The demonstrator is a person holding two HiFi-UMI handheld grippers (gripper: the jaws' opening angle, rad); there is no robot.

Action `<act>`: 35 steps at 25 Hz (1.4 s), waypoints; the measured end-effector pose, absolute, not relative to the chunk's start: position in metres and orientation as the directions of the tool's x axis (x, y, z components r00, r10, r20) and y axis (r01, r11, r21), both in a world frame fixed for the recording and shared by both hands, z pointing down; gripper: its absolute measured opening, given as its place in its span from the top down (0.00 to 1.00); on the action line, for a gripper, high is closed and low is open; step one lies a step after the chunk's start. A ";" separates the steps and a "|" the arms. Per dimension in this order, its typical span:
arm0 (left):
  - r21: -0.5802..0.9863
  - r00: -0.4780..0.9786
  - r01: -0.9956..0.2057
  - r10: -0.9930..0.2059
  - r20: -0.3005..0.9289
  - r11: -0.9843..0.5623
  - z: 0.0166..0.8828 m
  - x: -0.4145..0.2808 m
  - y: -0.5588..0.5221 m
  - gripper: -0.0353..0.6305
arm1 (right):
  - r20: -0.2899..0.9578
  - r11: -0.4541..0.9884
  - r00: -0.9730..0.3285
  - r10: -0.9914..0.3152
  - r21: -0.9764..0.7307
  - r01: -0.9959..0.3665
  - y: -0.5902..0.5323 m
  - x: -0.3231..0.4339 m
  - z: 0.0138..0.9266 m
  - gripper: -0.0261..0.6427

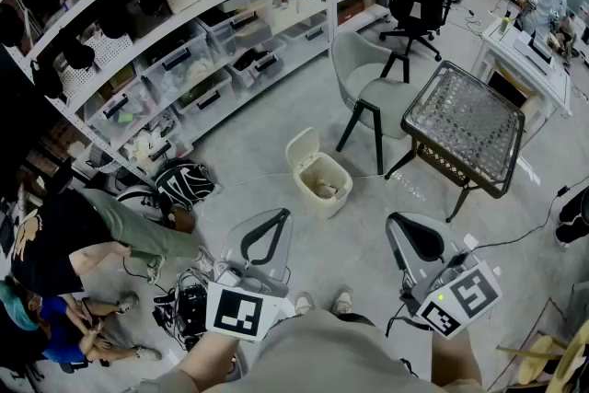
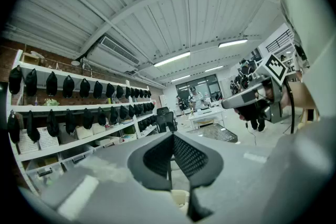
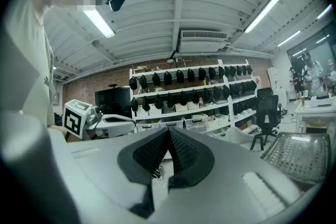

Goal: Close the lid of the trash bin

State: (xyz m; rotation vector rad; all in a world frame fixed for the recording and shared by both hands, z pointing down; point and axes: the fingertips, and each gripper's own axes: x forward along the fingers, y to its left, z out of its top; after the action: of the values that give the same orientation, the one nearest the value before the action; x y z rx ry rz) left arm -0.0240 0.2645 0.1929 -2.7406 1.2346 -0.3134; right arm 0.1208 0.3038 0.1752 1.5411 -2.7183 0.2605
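A cream trash bin (image 1: 322, 179) stands on the floor ahead of me. Its lid (image 1: 302, 145) is tipped up at the back left, and some rubbish shows inside. My left gripper (image 1: 282, 214) is held low, short of the bin and a little left of it, jaws shut and empty. To the bin's right and nearer me, my right gripper (image 1: 396, 219) is also shut and empty. In the left gripper view the jaw tips of the left gripper (image 2: 172, 135) meet, and a cream patch, probably the bin (image 2: 179, 198), shows below them. The right gripper (image 3: 168, 129) likewise has its tips touching.
A grey chair (image 1: 368, 92) and a glass-topped table (image 1: 465, 120) stand just behind and right of the bin. Shelving with storage boxes (image 1: 184, 60) runs along the left. A person (image 1: 83, 239) crouches on the floor at left, near a helmet (image 1: 184, 181) and cables (image 1: 184, 304).
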 end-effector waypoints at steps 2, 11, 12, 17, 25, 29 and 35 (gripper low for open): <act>-0.204 0.643 -0.725 -0.753 0.138 -0.657 0.193 -0.021 0.264 0.94 | 0.081 0.509 -0.524 -0.848 -0.153 -0.847 0.304 0.123 0.176 0.96; -0.206 0.628 -0.735 -0.764 0.151 -0.645 0.196 0.003 0.266 0.94 | 0.067 0.527 -0.544 -0.836 -0.172 -0.832 0.302 0.147 0.181 0.96; -0.208 0.625 -0.737 -0.766 0.150 -0.643 0.196 0.006 0.265 0.94 | 0.064 0.531 -0.547 -0.835 -0.171 -0.830 0.302 0.150 0.182 0.96; -0.194 0.605 -0.760 -0.785 0.135 -0.620 0.198 0.022 0.262 0.94 | 0.062 0.549 -0.565 -0.823 -0.173 -0.818 0.299 0.165 0.187 0.96; -0.172 0.608 -0.761 -0.780 0.146 -0.626 0.211 0.016 0.234 0.94 | 0.073 0.544 -0.562 -0.824 -0.172 -0.821 0.270 0.162 0.196 0.96; -0.157 0.616 -0.759 -0.775 0.141 -0.632 0.215 0.012 0.203 0.94 | 0.089 0.534 -0.553 -0.828 -0.174 -0.827 0.241 0.154 0.203 0.96; -0.149 0.632 -0.745 -0.759 0.158 -0.651 0.228 -0.006 0.143 0.94 | 0.120 0.519 -0.544 -0.830 -0.189 -0.834 0.178 0.131 0.220 0.96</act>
State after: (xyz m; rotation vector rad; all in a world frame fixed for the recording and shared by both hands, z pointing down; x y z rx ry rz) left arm -0.0058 0.1426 0.2278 -2.7744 1.2803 -0.3192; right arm 0.1312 0.1777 0.2204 1.4926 -2.7250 0.3517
